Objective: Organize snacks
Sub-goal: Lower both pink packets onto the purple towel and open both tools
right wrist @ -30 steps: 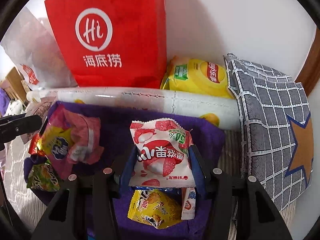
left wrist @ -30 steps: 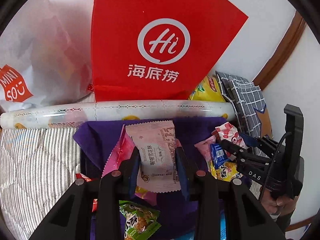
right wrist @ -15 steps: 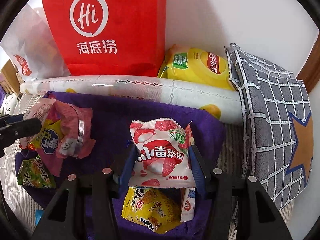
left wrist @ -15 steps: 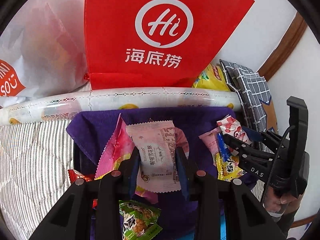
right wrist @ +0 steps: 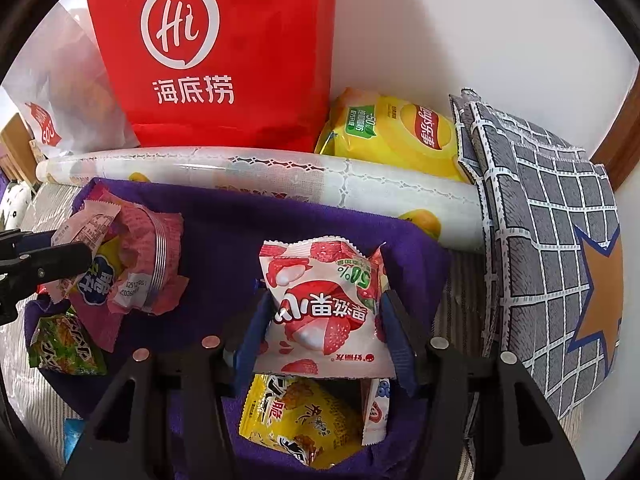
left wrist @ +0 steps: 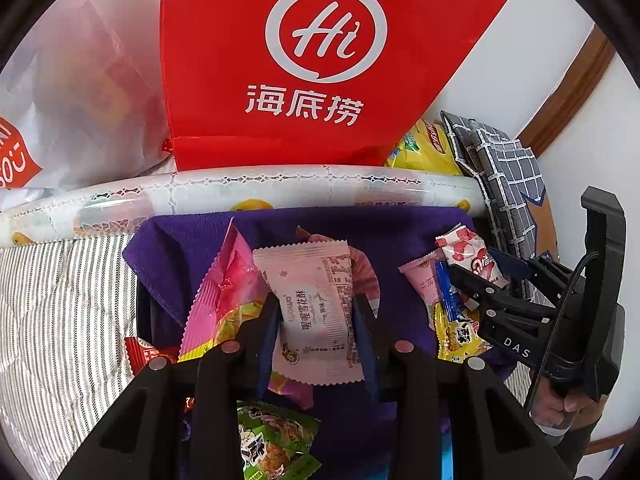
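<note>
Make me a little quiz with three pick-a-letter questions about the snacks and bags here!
1. Where does the yellow chip bag sit?
A. behind the long white patterned roll
B. on the purple cloth
C. inside the red paper bag

2. What colour is the star on the grey checked fabric pouch?
A. green
B. orange-brown
C. white

3. What is the right tool doing?
A. hanging empty
B. gripping the strawberry-print white snack packet
C. gripping a spoon

Answers:
1. A, the chip bag peeks over the roll, beside the red bag.
2. B, the star is orange-brown with a blue edge.
3. B, the packet sits pinched between its blue pads.
</note>
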A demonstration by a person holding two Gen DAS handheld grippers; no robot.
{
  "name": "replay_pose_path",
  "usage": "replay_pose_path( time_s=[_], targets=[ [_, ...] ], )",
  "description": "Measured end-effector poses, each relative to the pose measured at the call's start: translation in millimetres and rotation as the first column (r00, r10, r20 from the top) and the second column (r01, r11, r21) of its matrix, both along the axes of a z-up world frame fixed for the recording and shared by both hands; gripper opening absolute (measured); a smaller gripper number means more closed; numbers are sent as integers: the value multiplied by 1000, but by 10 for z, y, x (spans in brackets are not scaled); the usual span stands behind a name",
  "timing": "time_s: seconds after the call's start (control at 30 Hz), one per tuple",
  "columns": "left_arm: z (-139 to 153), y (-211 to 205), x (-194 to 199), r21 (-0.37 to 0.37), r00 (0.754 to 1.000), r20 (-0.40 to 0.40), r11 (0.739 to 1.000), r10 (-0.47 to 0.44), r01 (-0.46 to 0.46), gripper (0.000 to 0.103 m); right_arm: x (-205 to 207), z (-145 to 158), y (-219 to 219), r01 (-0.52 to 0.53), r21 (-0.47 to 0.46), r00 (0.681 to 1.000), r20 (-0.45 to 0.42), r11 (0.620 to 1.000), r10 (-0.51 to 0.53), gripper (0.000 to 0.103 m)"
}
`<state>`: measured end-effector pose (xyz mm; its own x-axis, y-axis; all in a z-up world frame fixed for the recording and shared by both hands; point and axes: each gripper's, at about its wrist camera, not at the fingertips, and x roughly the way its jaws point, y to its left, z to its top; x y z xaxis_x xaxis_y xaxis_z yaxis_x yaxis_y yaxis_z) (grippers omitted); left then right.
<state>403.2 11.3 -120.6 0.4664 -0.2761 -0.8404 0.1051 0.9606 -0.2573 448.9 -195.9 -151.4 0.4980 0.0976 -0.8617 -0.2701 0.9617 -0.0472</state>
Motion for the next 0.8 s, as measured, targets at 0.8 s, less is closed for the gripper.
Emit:
replay_pose_path(
  time_s=[0.8],
  targets=[
    [2,-31,3,-9,1000,2,1000,-8,8,41,-18,15,88,-16,-11,1000,5,1000,16,66]
  ],
)
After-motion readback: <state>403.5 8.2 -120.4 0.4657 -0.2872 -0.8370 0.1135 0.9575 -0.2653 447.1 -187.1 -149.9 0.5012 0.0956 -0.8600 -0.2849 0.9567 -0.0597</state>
